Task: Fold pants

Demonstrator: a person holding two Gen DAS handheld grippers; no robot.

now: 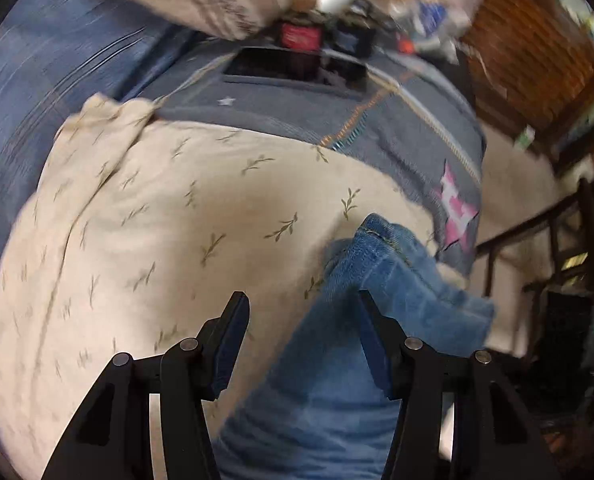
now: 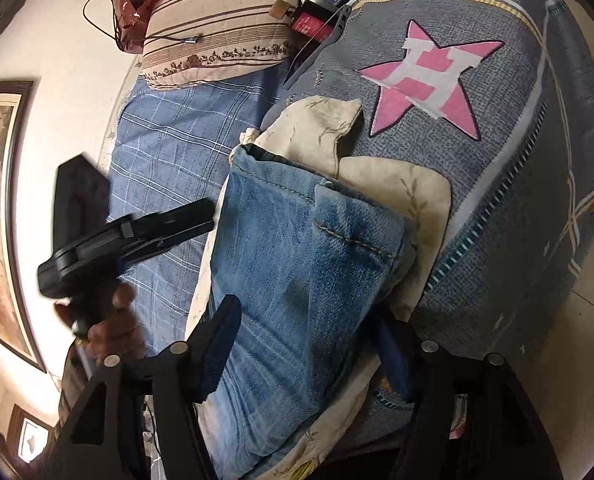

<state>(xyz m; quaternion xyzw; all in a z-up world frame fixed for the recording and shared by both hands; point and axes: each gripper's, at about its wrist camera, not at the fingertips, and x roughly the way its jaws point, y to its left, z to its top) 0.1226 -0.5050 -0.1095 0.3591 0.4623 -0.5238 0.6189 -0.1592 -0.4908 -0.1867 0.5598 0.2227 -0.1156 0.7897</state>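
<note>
- Denim: the pants lie on a cream cloth spread over the bed's grey cover, the leg ends doubled over so one hem sits atop another.
- Left gripper: fingers spread apart, nothing between the pads; its right finger is over the denim and the left one over the cream cloth.
- Right gripper: jaws wide, straddling the pants leg, not closed on it.
- From the right wrist view, the left gripper appears at the denim's left edge, held by a hand.
- Beyond: a blue plaid sheet, a striped pillow and a pink star on the cover.
</note>
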